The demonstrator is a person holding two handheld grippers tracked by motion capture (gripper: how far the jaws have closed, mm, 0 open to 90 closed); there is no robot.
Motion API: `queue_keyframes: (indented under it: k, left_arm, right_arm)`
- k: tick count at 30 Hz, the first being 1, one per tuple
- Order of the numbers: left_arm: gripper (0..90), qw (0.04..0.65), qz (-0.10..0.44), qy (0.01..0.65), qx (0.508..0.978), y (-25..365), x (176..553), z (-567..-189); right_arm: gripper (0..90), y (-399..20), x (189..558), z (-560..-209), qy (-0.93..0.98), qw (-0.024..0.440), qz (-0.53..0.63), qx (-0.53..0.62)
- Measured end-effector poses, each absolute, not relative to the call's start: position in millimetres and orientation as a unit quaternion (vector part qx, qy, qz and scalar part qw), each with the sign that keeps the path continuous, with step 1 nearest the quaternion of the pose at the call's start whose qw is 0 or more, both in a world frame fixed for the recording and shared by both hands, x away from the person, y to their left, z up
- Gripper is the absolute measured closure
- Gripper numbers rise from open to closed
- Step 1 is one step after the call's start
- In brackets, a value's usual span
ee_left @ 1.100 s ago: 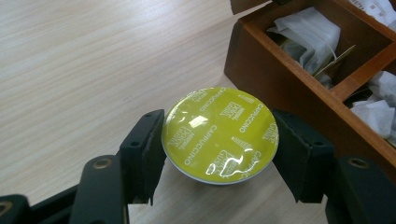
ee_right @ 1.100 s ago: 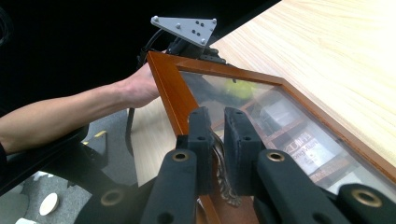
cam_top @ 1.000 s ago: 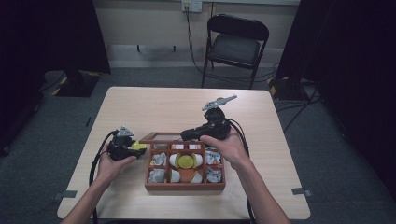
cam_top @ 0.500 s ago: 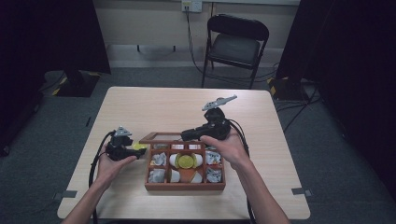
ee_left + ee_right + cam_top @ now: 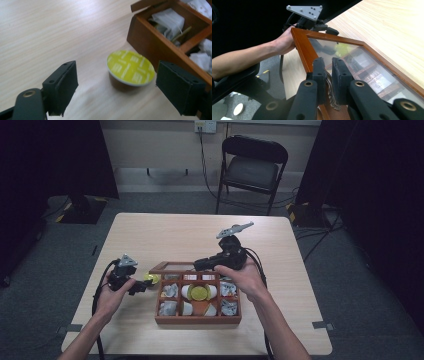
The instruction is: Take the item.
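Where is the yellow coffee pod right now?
In the left gripper view, the yellow coffee pod sits on the table, between the left tool's open jaws, just beside the wooden box.

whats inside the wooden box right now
The wooden box holds white tea bags in its side compartments and a yellow capsule in the middle one. The right hand covers part of the right side, and what lies beneath the bags cannot be seen.
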State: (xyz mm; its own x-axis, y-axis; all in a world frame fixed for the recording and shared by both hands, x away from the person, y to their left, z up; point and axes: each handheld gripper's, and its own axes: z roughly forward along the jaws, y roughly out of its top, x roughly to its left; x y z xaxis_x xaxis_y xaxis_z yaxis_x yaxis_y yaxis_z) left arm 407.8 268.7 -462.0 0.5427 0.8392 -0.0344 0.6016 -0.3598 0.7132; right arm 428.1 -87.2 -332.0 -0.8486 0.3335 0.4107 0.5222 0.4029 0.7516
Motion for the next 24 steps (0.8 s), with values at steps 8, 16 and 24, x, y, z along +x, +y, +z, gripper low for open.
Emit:
queue_keyframes:
  k: [8,16,24]
  left_arm:
    - [16.0,0.331,0.175,0.471,0.799,294,396,-473]
    - [15.8,0.306,0.169,0.483,0.803,308,394,-492]
    - [12.8,0.328,0.181,0.48,0.793,312,391,-506]
  right_arm:
    - [81.5,-87,428,-332,-0.833,0.096,-0.482,-0.253]
    - [81.5,-87,427,-333,-0.833,0.096,-0.483,-0.254]
    - [81.4,-87,423,-334,-0.834,0.092,-0.479,-0.257]
